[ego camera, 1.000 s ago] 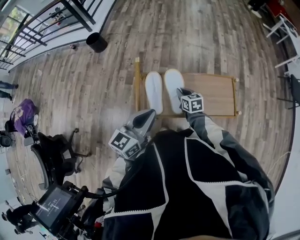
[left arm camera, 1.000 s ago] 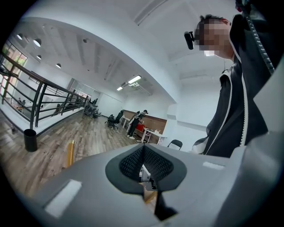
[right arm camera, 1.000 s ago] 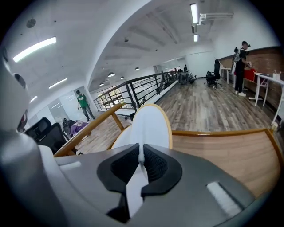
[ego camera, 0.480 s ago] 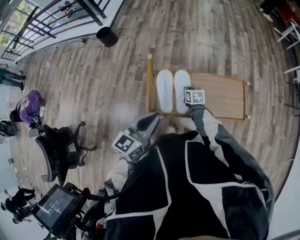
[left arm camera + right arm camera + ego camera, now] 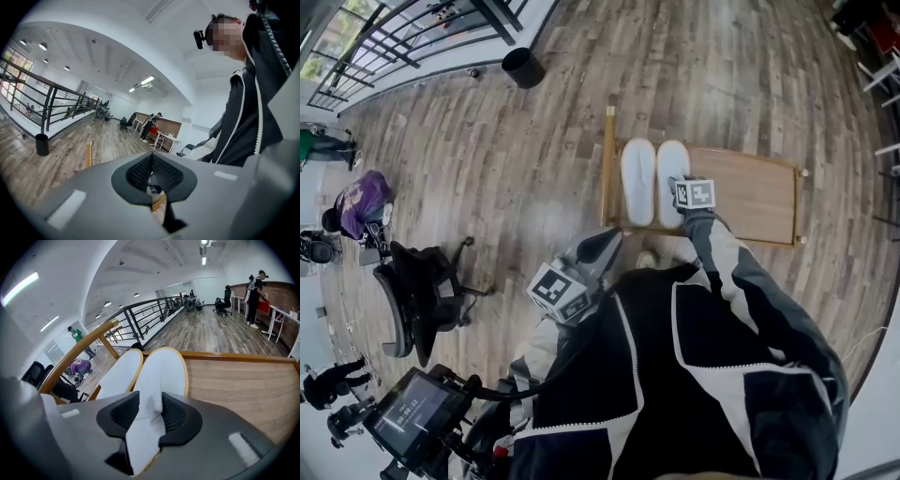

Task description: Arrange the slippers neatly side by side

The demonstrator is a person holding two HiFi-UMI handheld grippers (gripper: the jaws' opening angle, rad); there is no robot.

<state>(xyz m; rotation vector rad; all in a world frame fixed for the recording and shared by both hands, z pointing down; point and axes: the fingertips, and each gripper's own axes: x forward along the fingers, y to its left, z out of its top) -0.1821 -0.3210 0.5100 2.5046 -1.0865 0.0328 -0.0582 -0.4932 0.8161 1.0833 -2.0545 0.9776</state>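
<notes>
Two white slippers lie side by side on a low wooden platform [image 5: 750, 192], toes pointing away from me. The left slipper [image 5: 637, 181] [image 5: 119, 373] rests beside the platform's raised rail. The right slipper [image 5: 671, 172] [image 5: 161, 373] lies flat next to it. My right gripper [image 5: 682, 208] [image 5: 147, 413] is at this slipper's heel. Its jaws have just been opening, and the heel still lies between them without being pinched. My left gripper [image 5: 605, 246] [image 5: 151, 176] hovers near my body, shut and holding nothing.
The platform has a raised wooden rail [image 5: 607, 164] along its left end. A black bin [image 5: 523, 67] stands on the plank floor beyond it. A black office chair [image 5: 417, 300] is at my left, and a metal railing [image 5: 412, 37] runs along the far left.
My right gripper has come down with the right slipper, which now lies flat and level with the left one. The left gripper has hardly moved.
</notes>
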